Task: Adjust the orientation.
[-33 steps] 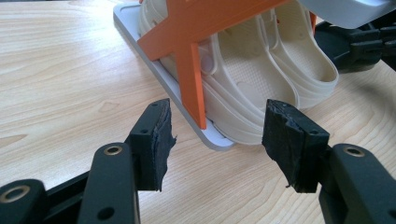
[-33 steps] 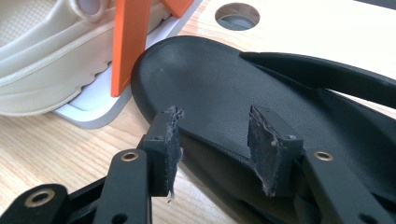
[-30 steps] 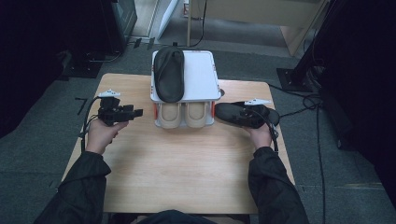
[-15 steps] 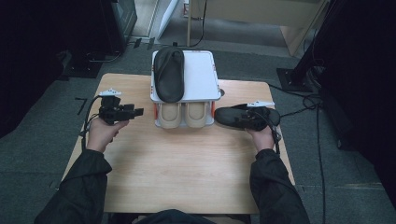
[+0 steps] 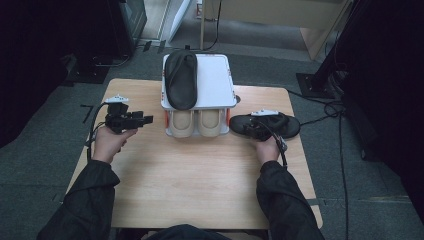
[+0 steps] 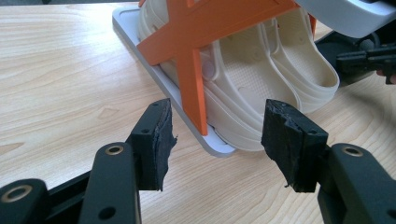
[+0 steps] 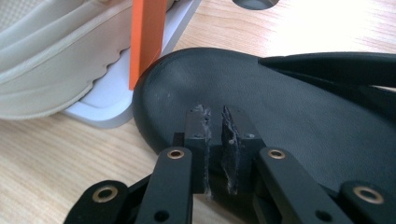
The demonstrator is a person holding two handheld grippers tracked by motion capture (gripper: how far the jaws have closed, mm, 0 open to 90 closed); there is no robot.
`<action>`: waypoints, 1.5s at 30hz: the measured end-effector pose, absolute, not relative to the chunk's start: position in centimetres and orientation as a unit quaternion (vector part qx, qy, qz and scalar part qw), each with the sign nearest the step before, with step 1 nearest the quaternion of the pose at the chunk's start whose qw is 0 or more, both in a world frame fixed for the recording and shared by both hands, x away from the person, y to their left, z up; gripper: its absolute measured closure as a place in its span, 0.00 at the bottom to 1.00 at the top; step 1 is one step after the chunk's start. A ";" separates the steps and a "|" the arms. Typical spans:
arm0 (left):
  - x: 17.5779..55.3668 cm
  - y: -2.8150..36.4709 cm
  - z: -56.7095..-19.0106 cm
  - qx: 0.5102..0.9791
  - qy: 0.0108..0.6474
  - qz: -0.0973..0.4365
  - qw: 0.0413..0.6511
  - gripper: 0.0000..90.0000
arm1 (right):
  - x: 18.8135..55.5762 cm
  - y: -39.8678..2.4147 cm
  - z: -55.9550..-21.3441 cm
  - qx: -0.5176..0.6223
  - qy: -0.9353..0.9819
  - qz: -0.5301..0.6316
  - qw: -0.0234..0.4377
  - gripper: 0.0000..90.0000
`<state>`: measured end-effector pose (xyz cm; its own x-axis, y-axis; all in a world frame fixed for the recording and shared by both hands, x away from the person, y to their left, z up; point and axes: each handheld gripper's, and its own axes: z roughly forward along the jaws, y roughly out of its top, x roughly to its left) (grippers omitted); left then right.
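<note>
A black sandal lies flat on the wooden table, its toe against the right foot of a white two-tier shoe rack. My right gripper hovers over the sandal's footbed. Its jaws have just been closing and now stand shut, with nothing seen between the pads. A second black sandal rests on the rack's top. Beige clogs sit on the lower shelf. My left gripper is open, aimed at the rack's front left corner, apart from it.
The rack has orange cross braces and an orange post beside the sandal's toe. A round hole is in the table behind the rack. Cables trail off the table's right side. Bare wood lies in front of the rack.
The right hand has shifted slightly over the sandal on the table. The left hand and the rack have kept still.
</note>
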<state>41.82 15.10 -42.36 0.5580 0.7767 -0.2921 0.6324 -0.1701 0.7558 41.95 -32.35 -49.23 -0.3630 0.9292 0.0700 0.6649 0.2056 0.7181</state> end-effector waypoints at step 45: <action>42.7 15.5 -42.8 0.754 0.471 0.083 0.451 0.49 | 39.3 -37.6 -48.5 0.594 0.690 0.333 0.245 0.48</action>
